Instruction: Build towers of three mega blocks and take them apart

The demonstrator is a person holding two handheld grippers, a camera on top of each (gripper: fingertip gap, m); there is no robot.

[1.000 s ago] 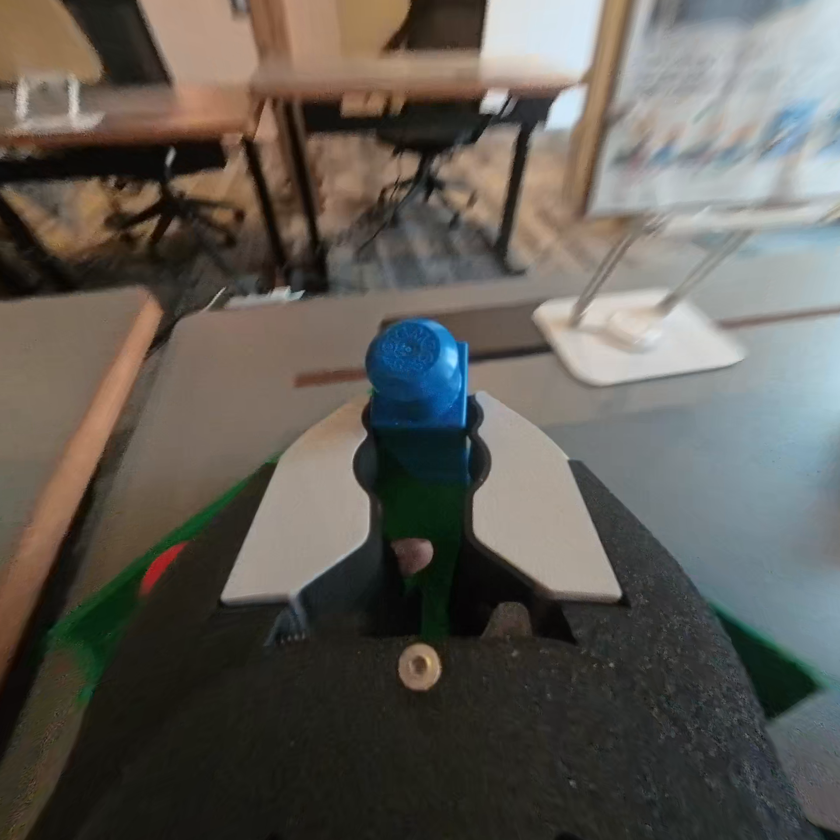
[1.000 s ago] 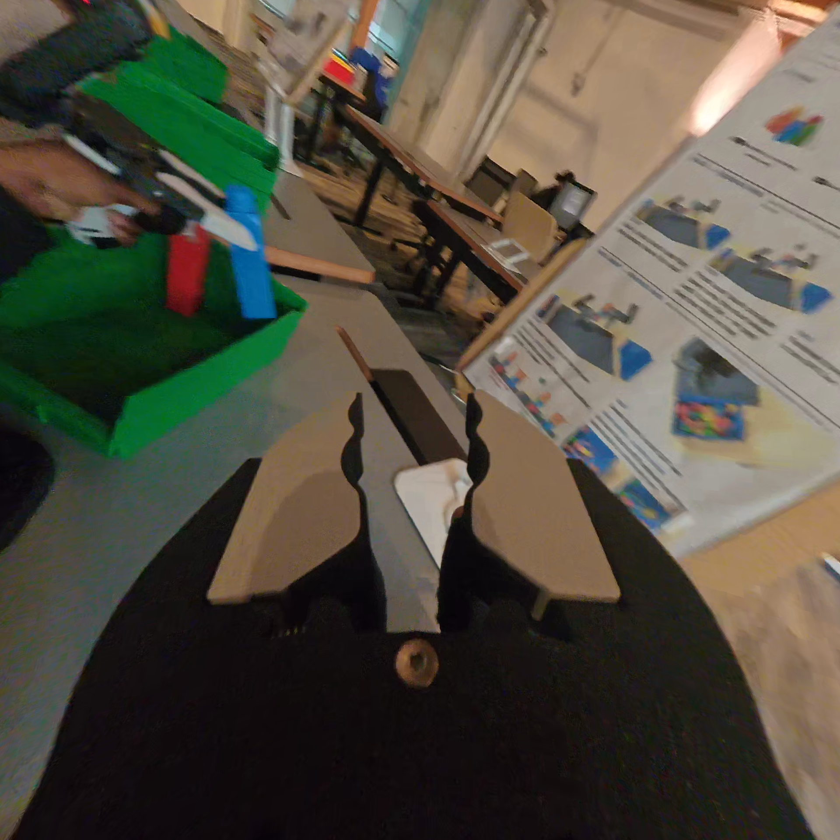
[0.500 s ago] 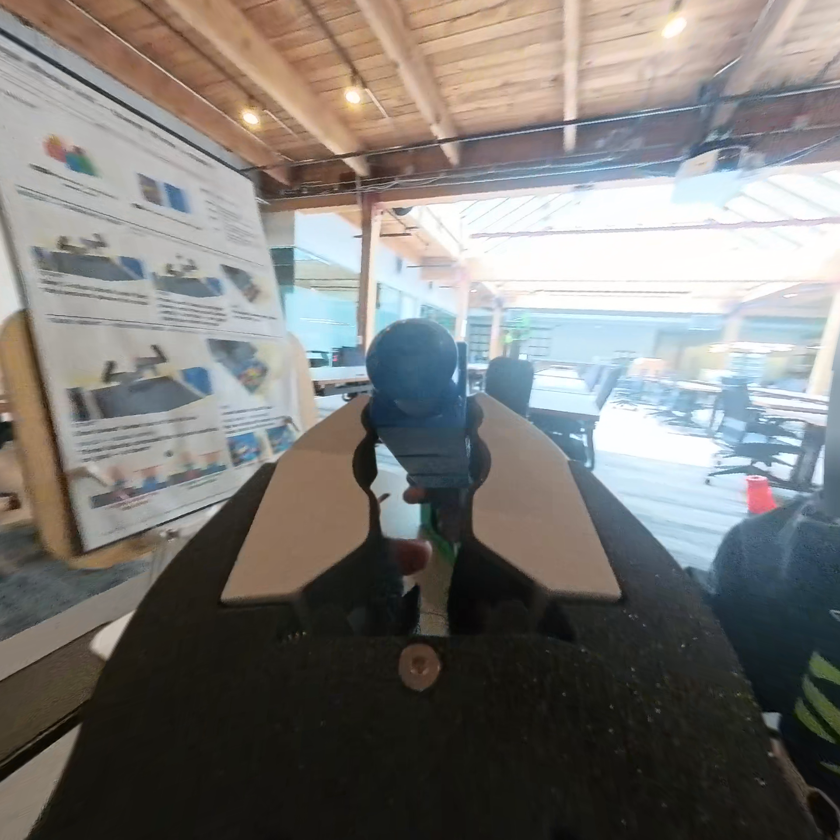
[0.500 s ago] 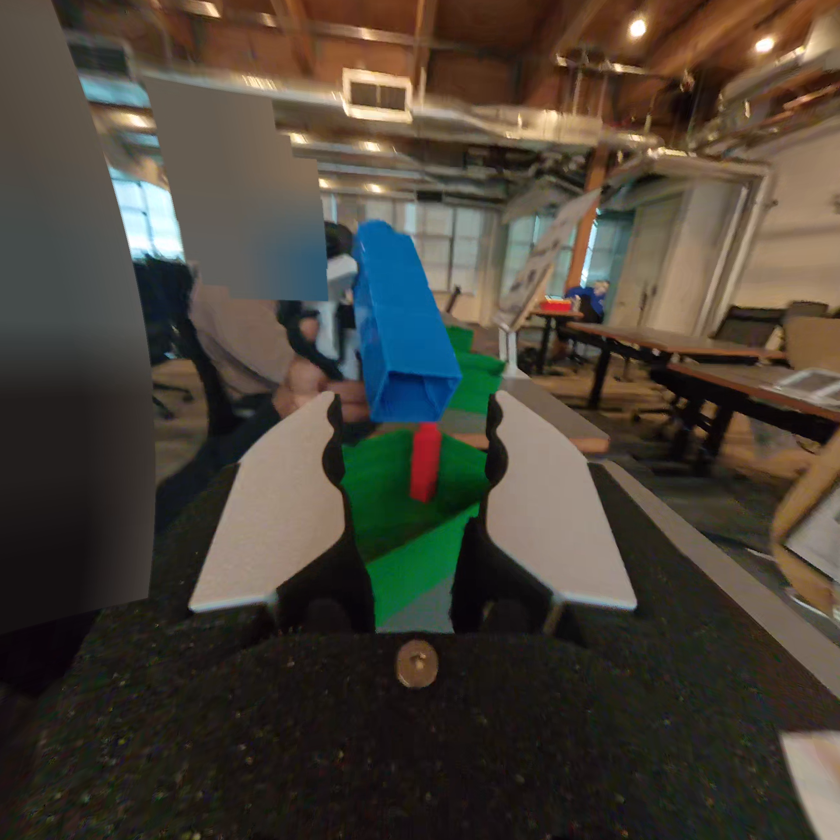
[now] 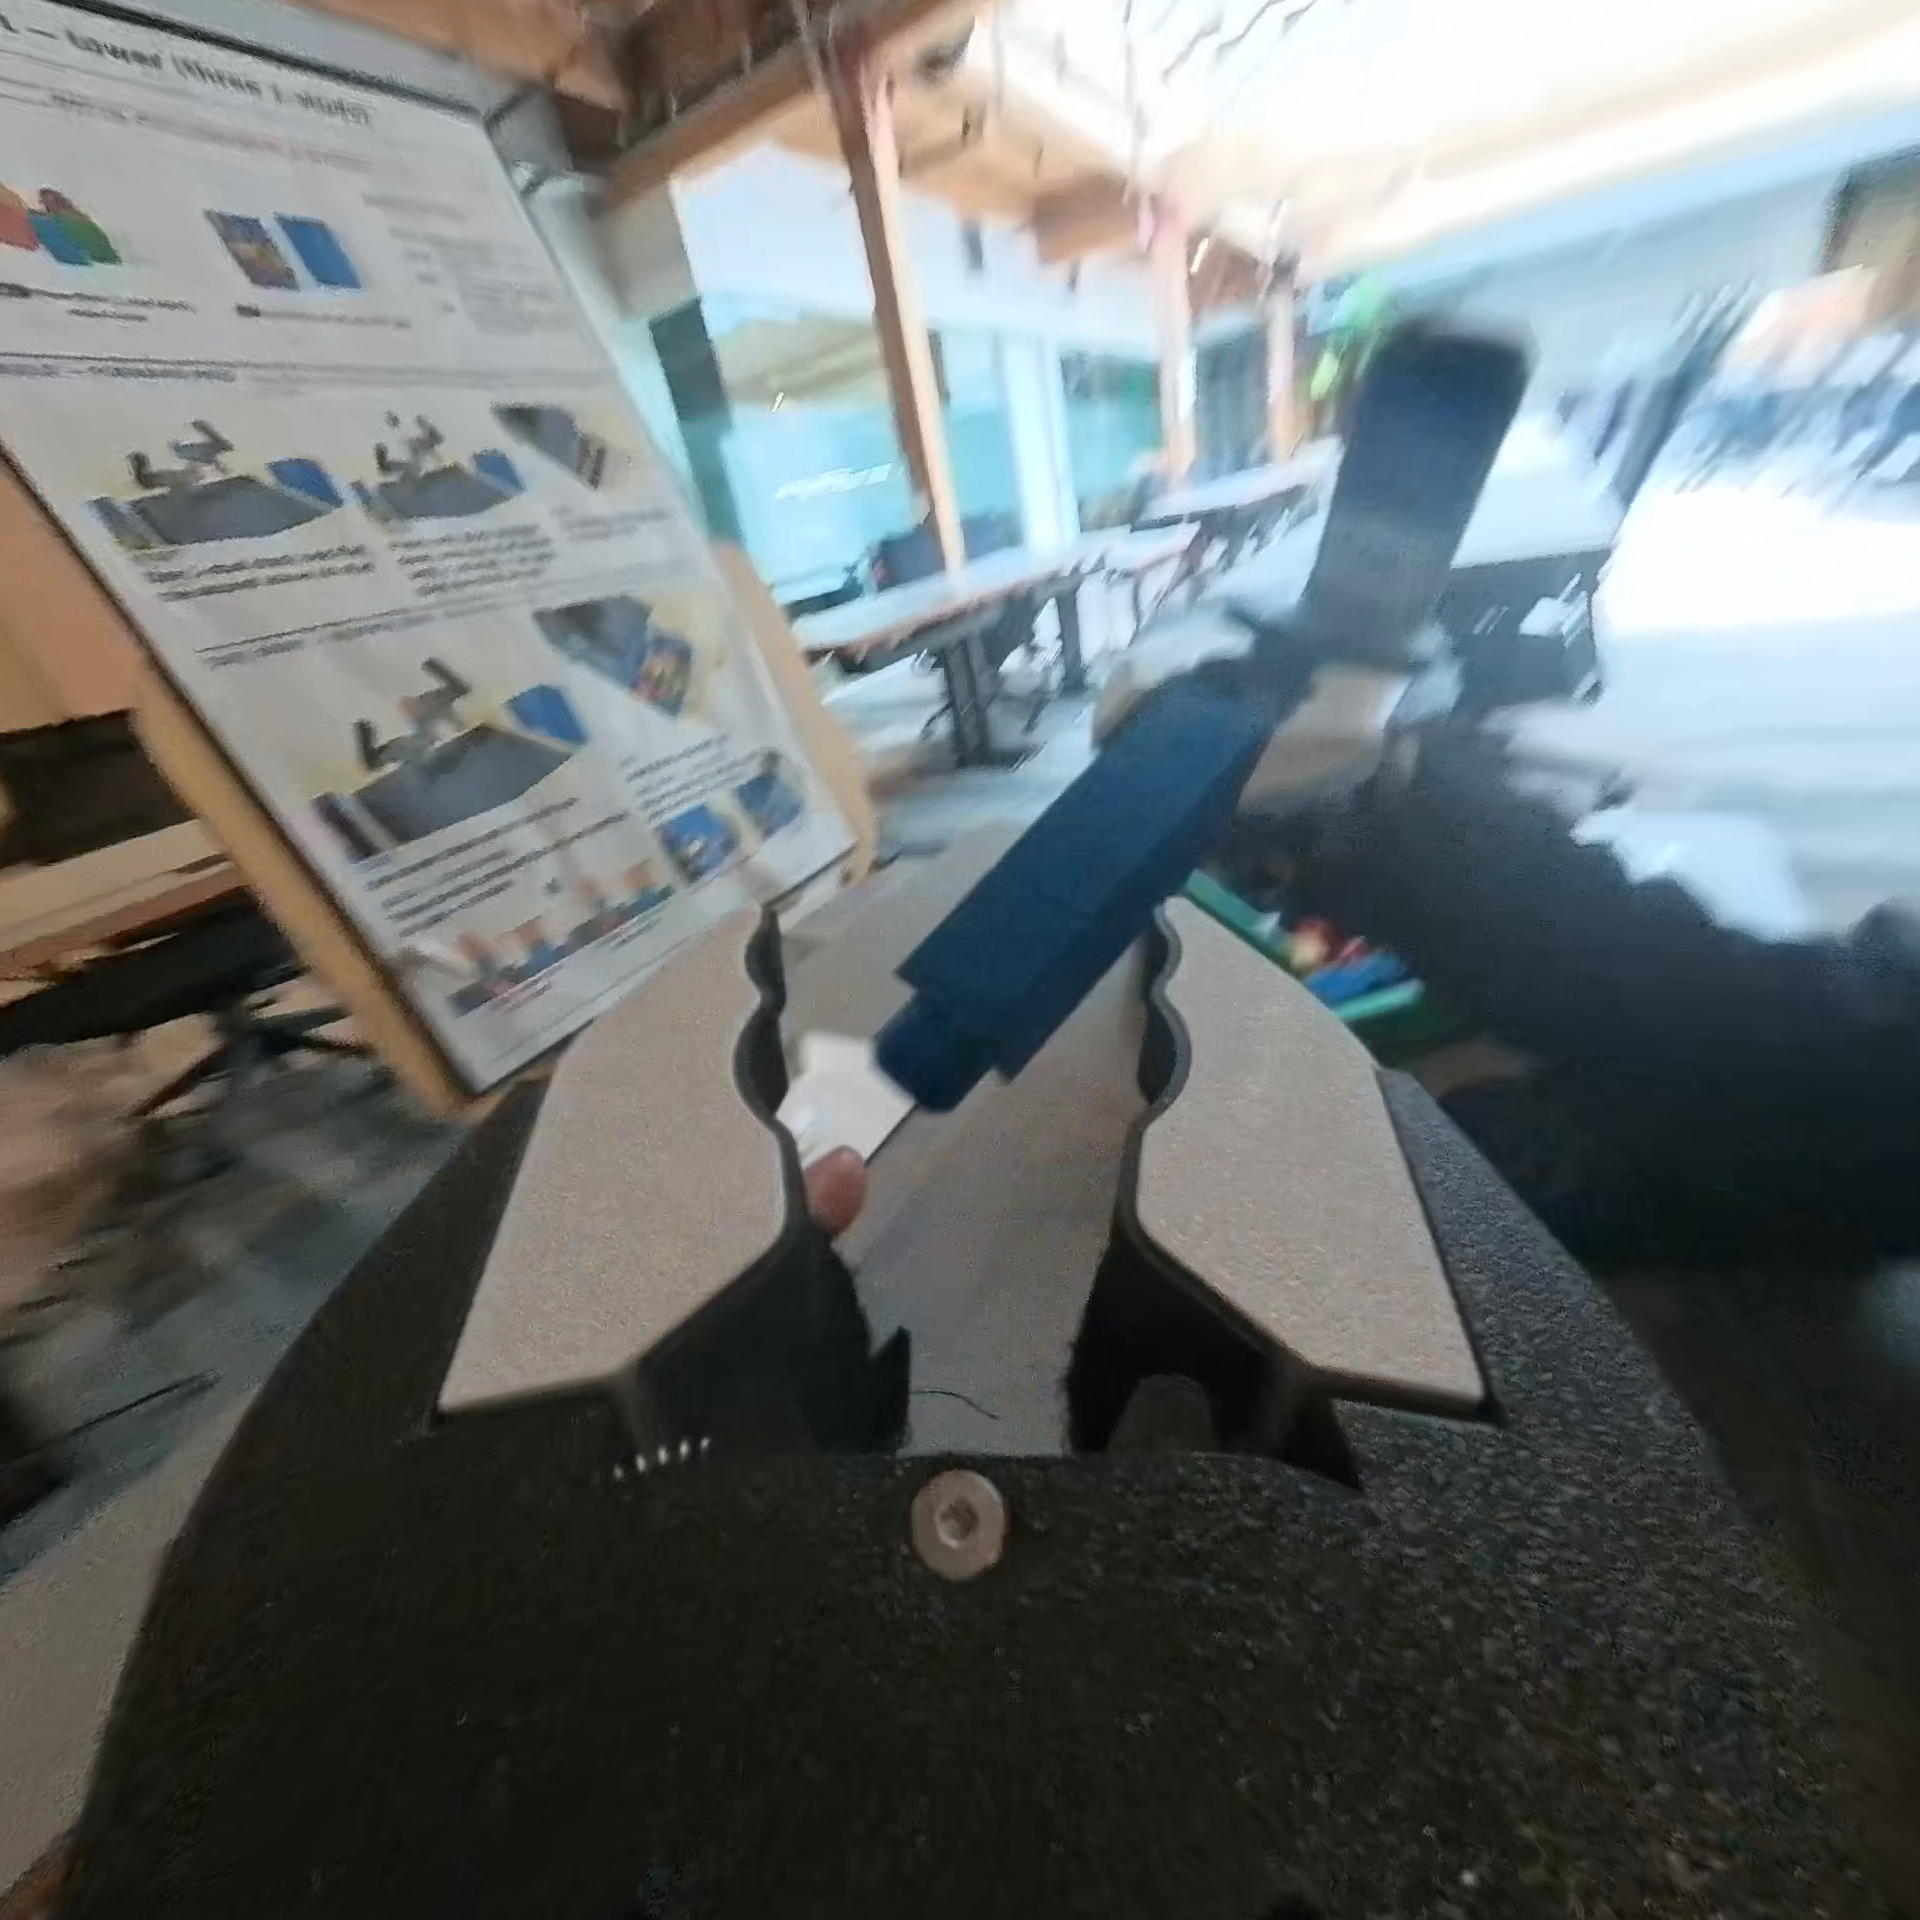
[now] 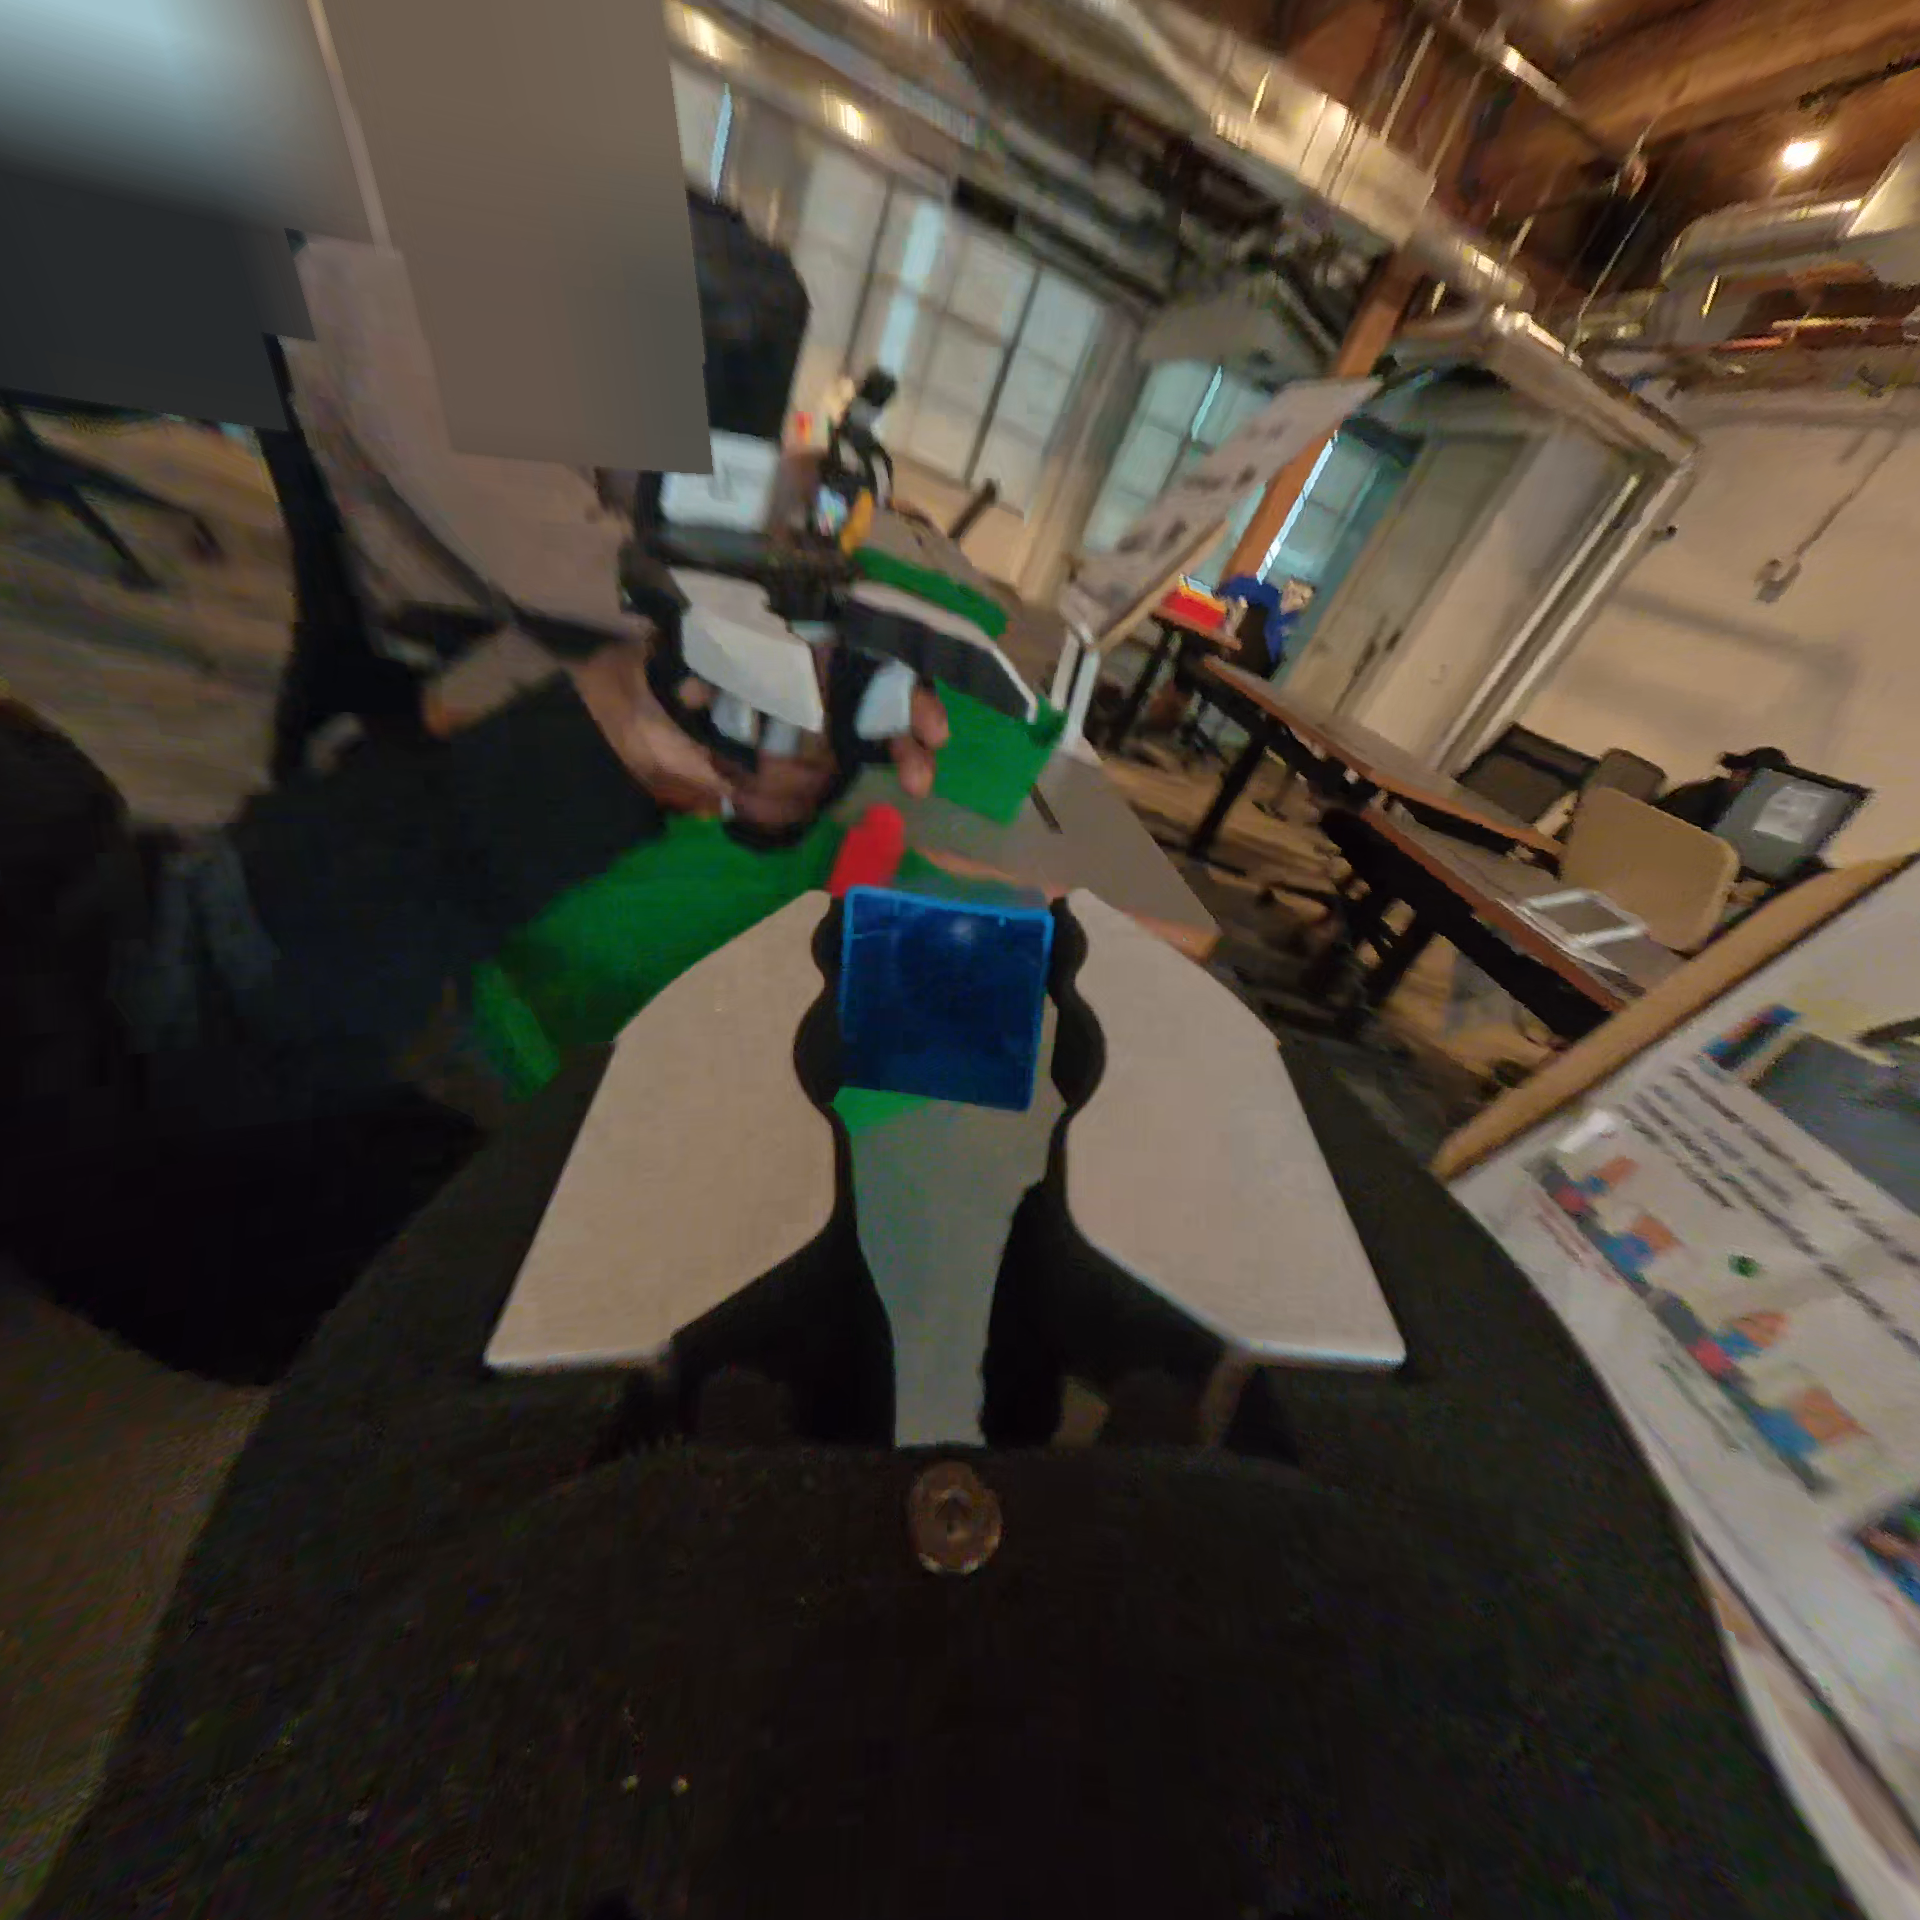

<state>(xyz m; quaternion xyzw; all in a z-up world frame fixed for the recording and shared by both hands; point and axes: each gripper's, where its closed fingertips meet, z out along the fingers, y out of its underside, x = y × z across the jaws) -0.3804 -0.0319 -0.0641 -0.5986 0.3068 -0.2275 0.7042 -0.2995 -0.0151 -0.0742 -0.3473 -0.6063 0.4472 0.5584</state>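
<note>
A blue tower of mega blocks (image 5: pixel 1081 883) hangs tilted in the air, its stud end pointing into the gap of my left gripper (image 5: pixel 961 925). The left gripper is open and its fingers do not grip the tower. My right gripper (image 6: pixel 943 914) is shut on the tower's hollow bottom end (image 6: pixel 940 997). In the left wrist view the right gripper (image 5: pixel 1351 644) shows blurred at the tower's far end. In the right wrist view the left gripper (image 6: pixel 831 665) shows beyond the tower, held by a hand. A red block (image 6: pixel 871 844) stands in a green bin (image 6: pixel 665 914).
A poster board (image 5: pixel 364 520) stands on the left of the grey table (image 6: pixel 1081 831). A green bin with coloured blocks (image 5: pixel 1340 966) lies behind the tower. A dark sleeve (image 5: pixel 1558 987) fills the right. Desks and chairs stand farther off. There is about 10 centimeters between the tips of the two grippers.
The left gripper held the blue tower over the green bin, then raised it. The right gripper has closed on the tower's bottom end. The left gripper has opened and let go.
</note>
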